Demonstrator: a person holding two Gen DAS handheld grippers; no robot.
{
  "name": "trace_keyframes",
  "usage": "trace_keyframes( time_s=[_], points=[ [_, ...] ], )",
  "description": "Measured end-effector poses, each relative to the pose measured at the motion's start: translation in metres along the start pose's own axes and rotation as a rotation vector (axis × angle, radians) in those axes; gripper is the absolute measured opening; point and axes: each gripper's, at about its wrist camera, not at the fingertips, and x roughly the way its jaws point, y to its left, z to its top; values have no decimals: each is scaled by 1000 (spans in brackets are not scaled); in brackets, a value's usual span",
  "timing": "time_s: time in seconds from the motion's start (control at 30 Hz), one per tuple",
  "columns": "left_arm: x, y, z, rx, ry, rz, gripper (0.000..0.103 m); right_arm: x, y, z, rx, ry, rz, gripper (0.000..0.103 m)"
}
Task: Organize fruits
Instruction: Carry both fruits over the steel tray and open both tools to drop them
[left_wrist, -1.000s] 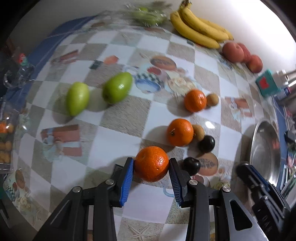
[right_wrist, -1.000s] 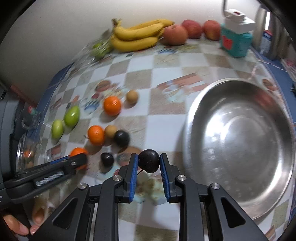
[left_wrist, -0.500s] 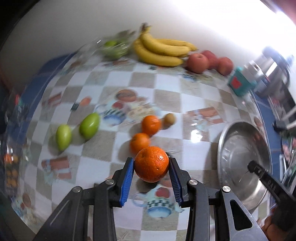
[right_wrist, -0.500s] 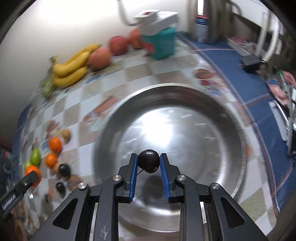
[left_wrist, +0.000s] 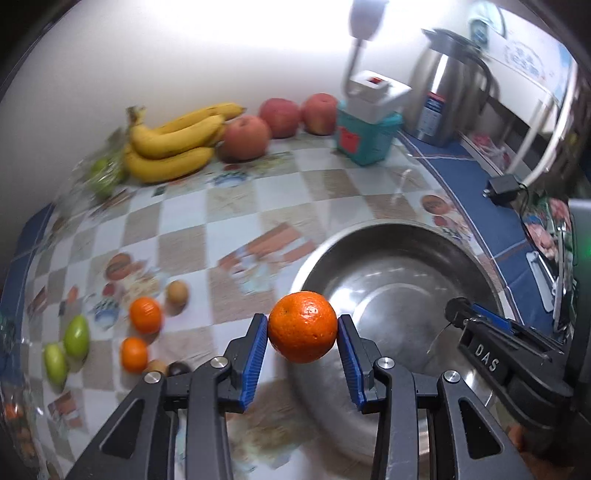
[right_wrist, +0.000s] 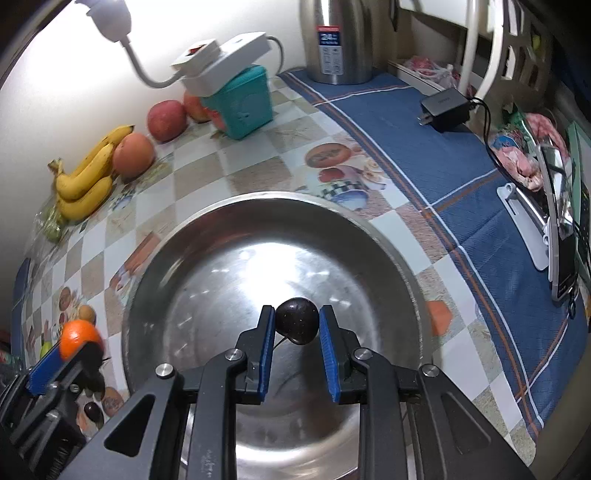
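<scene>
1. My left gripper pinches an orange between its blue pads, one pad on each side of the fruit, and holds it in the air above the near-left rim of the steel bowl.
2. My right gripper hangs over the inside of the same bowl with a small dark fruit between its pads; the left pad touches it, while on the right I see a thin gap (so I cannot tell whether the grip is firm). A thin stem hangs from the fruit.
3. From the right wrist camera my left gripper shows at the bowl's left edge with the orange in it.
4. On the checked tablecloth, left of the bowl, lie two more oranges, two green fruits, a brown round fruit and, partly hidden behind my left finger, one more brown and one dark fruit.
5. Along the wall lie the bananas and three red apples, with a teal box and a steel kettle to their right.
6. The bowl holds no fruit yet.
</scene>
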Motion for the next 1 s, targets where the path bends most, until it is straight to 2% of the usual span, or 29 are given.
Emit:
trace_keyframes(
  time_s=[0.27, 0.53, 0.63, 0.73, 0.8, 0.9, 1.0],
  points=[
    [31, -17, -4, 35, 46, 14, 41, 11, -22, 2, 49, 31, -5, 26],
    [35, -23, -6, 47, 52, 19, 42, 14, -29, 0, 66, 57, 9, 28],
    [36, -23, -6, 40, 63, 15, 43, 15, -31, 0, 74, 67, 9, 39],
    [32, -21, -5, 37, 50, 19, 50, 13, -30, -1, 67, 67, 17, 40],
    [26, -17, -3, 19, 36, 2, 58, 10, -28, -1, 60, 62, 19, 43],
    [17, -10, 1, 0, 25, 0, 58, 4, -23, -1, 42, 49, 21, 52],
    [10, 8, 3, -69, 36, 33, 61, -2, -13, -3, 7, 39, 23, 55]
  ],
)
